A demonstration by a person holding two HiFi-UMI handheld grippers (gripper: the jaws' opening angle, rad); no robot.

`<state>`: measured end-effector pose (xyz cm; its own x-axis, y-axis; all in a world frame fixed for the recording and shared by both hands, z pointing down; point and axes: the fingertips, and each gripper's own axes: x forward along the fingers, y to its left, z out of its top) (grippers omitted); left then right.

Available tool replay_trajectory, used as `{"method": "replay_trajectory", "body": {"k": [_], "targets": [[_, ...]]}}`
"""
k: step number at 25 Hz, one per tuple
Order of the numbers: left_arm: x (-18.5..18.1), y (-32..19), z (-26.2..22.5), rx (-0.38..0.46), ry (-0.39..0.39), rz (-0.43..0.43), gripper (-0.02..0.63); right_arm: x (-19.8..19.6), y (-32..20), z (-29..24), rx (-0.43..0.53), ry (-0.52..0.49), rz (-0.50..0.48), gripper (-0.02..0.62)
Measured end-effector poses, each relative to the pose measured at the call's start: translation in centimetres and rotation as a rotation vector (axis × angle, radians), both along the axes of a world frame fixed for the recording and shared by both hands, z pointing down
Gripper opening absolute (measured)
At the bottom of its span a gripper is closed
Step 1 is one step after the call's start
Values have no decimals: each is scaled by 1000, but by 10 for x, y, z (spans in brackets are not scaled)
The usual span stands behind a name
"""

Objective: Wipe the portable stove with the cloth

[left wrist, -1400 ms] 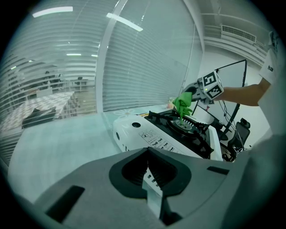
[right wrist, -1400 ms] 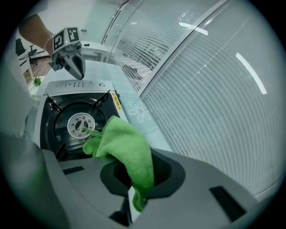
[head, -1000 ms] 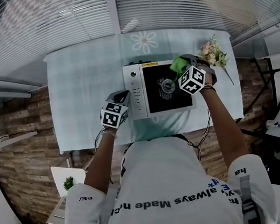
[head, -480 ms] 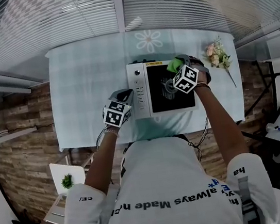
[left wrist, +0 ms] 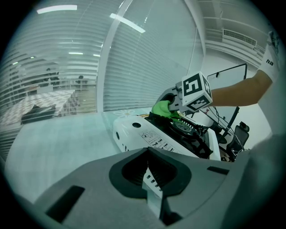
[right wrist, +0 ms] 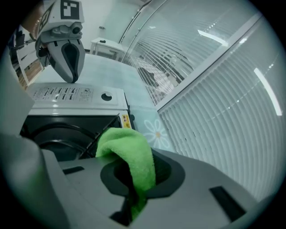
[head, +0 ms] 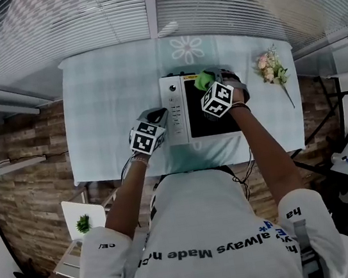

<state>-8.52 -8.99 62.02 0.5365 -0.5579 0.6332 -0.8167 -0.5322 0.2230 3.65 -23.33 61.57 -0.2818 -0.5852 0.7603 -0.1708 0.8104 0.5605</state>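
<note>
Two grippers, one stove. On the left, the left gripper (head: 155, 114) sits at the left edge of the portable stove (head: 176, 120). Its jaws are pressed together with nothing clamped, and that forearm angles in from the left.

The right gripper (right wrist: 134, 197) has its jaws clamped on the green cloth (right wrist: 128, 154). The cloth bulges out over the back left corner of the black burner area, near the yellow sticker.

Only the head view gets the whole table (head: 102, 94) and the flowers (head: 269, 67) lying off to the right. Only the right gripper view shows the left gripper pointing steeply down at the white control panel. The right arm reaches forward over the stove.
</note>
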Motion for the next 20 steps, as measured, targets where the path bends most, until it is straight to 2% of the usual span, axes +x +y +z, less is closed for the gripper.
{"method": "replay_trajectory", "body": {"k": [4,9,12,15,17,20], "targets": [[0,0,1,3,1,-6,12,-22,5,1,3,-3,-37,25],[0,0,2,2,3,-1,12,-28,6,3,-15,4,-59,25],[0,0,1,3,3,-2,12,-21,4,-12,-21,-40,-23,26],[0,0,2,5,8,-2,12,-21,6,-49,56,-130,14,26],[-1,0,2,7,8,-2,11,-30,17,-67,92,-170,-14,26],[-1,0,1,7,5,0,11,-48,42,-66,80,-174,-99,26]]}}
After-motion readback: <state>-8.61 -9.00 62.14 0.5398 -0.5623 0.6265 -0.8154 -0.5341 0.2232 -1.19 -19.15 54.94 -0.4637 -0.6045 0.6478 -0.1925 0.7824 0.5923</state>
